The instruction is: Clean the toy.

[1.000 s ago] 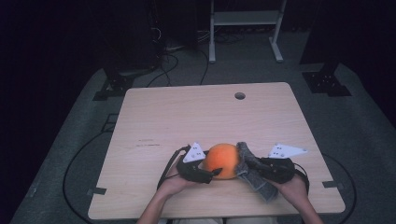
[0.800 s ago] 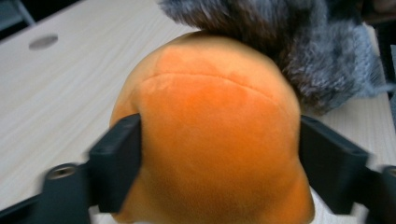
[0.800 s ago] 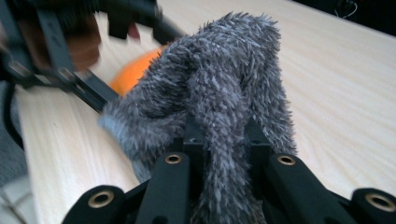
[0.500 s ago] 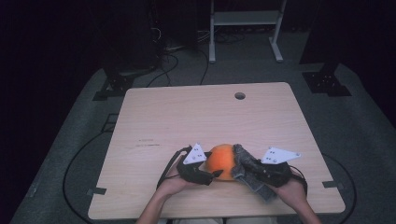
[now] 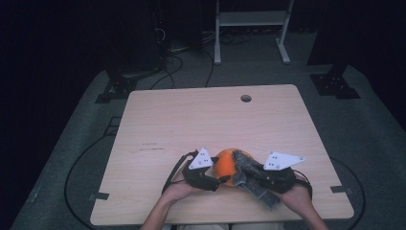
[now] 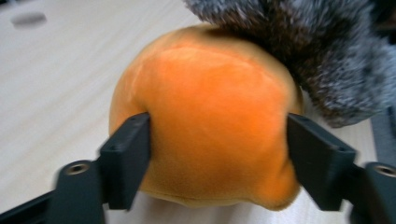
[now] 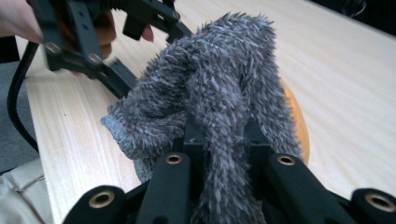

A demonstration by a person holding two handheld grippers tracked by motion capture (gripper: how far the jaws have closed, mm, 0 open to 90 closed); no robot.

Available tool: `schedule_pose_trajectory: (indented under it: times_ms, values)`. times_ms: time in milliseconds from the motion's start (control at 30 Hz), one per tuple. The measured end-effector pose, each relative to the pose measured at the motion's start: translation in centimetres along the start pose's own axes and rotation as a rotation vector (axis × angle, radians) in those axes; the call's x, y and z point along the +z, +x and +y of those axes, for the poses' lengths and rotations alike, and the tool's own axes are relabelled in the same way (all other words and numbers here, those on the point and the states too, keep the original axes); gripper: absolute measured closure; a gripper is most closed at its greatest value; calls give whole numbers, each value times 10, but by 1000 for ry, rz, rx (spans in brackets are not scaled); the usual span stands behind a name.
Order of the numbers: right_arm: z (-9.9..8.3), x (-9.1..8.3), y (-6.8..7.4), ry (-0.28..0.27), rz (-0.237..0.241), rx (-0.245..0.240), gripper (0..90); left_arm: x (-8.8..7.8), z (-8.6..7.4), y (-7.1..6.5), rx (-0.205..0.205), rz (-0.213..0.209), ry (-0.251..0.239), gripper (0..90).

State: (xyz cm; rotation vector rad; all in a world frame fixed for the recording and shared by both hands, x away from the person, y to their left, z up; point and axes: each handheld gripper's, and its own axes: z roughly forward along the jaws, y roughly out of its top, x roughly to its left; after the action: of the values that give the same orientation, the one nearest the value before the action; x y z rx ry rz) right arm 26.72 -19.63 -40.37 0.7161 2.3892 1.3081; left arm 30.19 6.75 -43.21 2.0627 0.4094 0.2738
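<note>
On the wooden table [image 5: 191, 120], near its front edge, an orange plush ball [image 6: 210, 116] sits clamped between the left gripper [image 6: 217, 158] jaws, which have just been closing. The right gripper [image 7: 224, 140] pinches a grey fuzzy cloth [image 7: 210, 88] draped against the ball's top.

Premises read as a recording lab or studio, not a home. Dark surroundings enclose 1 light wooden table [image 5: 201, 124] with a cable hole [image 5: 246, 98]. Behind the table: black cables [image 5: 179, 60] across grey carpet [image 5: 373, 129], a white metal frame [image 5: 251, 19], and black stand bases [image 5: 335, 85] at both far corners
</note>
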Motion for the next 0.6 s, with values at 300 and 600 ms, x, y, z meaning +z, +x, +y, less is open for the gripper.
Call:
schedule_pose_trajectory:
  times_ms: [300, 600]
  values:
    - [11, 11, 20, 30, 34, -93, 762, 2, -1, -13, 141, 14, 55, 306]
    - [-3, 1, -1, 36, 5, -3, 761, -2, -2, 3, -38, -35, -40, 169]
